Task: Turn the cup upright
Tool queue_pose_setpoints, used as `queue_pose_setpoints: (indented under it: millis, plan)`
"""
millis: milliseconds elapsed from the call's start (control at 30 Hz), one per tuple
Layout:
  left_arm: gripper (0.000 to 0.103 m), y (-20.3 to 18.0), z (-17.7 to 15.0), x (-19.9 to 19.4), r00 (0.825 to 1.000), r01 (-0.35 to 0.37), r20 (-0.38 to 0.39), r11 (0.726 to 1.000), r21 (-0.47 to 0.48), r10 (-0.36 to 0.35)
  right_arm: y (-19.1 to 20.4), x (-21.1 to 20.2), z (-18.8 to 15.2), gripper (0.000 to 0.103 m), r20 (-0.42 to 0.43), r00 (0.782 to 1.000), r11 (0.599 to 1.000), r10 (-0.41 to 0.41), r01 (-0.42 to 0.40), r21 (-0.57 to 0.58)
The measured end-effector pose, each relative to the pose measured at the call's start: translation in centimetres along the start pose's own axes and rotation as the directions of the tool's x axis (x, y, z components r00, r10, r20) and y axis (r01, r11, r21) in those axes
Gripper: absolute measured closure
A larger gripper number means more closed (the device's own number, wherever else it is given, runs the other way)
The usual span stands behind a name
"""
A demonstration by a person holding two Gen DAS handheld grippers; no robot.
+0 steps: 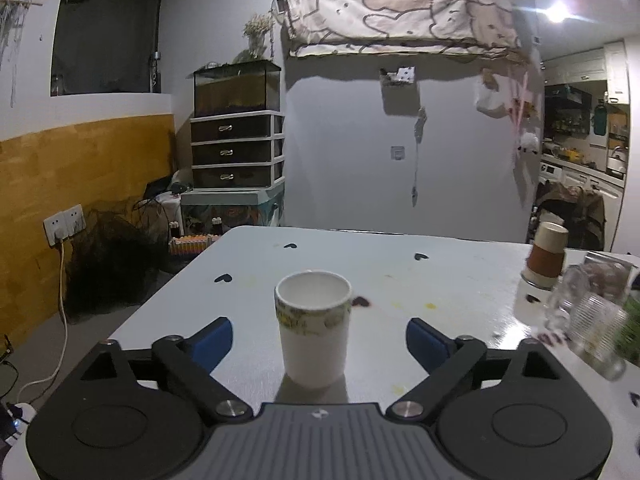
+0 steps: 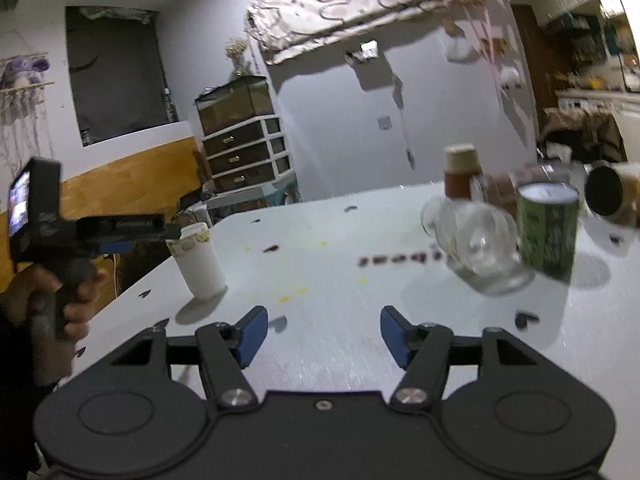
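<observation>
Upright on desk [image 1: 400, 248]: white paper cup [image 1: 313, 328], light, crushable; best gripped mid-wall. Left gripper [image 1: 319, 338] fingers wide either side; right gripper [image 2: 324, 336] wide, empty, cup at ten o'clock.

This is looking like a lived-in home. A plastic drawer unit [image 1: 237, 150] is carrying a fish tank [image 1: 236, 88], a patterned blanket [image 1: 400, 12] is hanging high on the wall, and what may be a kitchen [image 1: 584, 128] is showing through the doorway at right.

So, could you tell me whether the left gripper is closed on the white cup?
No, the left gripper is open, its fingers apart from the upright white cup.
</observation>
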State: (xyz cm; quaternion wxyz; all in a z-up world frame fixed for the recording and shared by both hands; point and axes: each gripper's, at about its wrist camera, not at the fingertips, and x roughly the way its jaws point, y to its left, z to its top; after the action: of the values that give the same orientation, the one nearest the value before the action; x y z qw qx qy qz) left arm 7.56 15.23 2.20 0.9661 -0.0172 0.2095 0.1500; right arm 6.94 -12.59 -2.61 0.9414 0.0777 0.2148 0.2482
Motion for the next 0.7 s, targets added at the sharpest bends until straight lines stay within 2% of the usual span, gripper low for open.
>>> queue_pose_setpoints:
  millis: [167,367,533,700]
  plan:
    - [0.002,-0.1,-1.8,-3.7,0.999,0.04,0.017,0.999,-0.005,-0.04,1.1,0.2,1.0,0.031,0.031,1.0,0.998,-0.002,0.004,-0.062]
    - [0.0,0.0,-4.0,-6.4,0.999,0.034,0.024,0.999,-0.017,-0.034,1.7,0.2,1.2,0.019,0.039,0.998,0.993,-0.048,0.052,-0.109]
    - [0.0,0.2,-5.6,-7.7,0.999,0.039,0.004,0.998,-0.04,-0.039,1.8,0.1,0.9,0.007,0.036,0.997,0.989,-0.066,0.07,-0.131]
    - [0.0,-0.3,-6.9,-8.5,0.999,0.031,-0.007,0.999,-0.041,-0.031,1.9,-0.2,0.5,0.001,0.055,0.996,0.986,-0.077,0.084,-0.144]
